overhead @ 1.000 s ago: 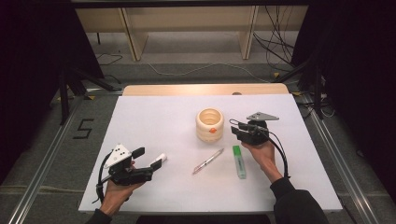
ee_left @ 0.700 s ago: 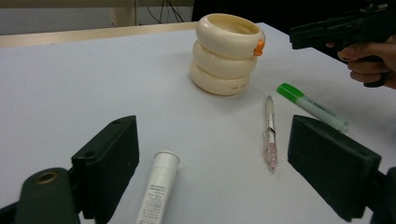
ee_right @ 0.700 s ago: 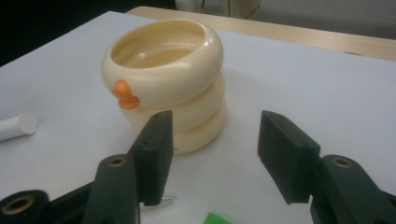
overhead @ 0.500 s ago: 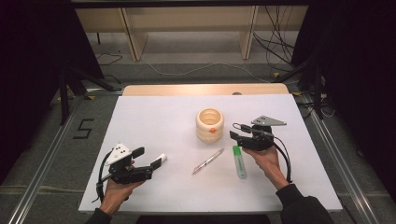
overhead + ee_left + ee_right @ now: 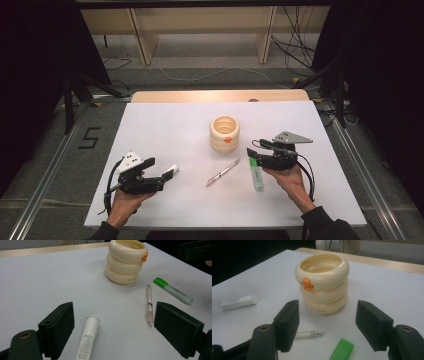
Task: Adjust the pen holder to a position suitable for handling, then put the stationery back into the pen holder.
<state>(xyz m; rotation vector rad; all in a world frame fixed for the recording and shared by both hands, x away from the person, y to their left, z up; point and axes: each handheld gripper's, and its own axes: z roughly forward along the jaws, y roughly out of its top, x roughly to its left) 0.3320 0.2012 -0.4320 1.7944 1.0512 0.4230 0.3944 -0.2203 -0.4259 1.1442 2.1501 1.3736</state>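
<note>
Resting low on the white worktop point(image 5: 165, 125), left tool point(image 5: 167, 176) gaping around a white tube point(image 5: 88, 340) at lower left; right tool point(image 5: 252, 151) spread wide over green highlighter point(image 5: 257, 174), lower right, facing cream ringed holder point(image 5: 224, 133) at centre

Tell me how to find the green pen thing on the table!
Find the cream ringed cup mid-table. Just right of it, by the right gripper, lies the highlighter. It alone has a bright green cap; the pen beside it is thin and clear.
</note>
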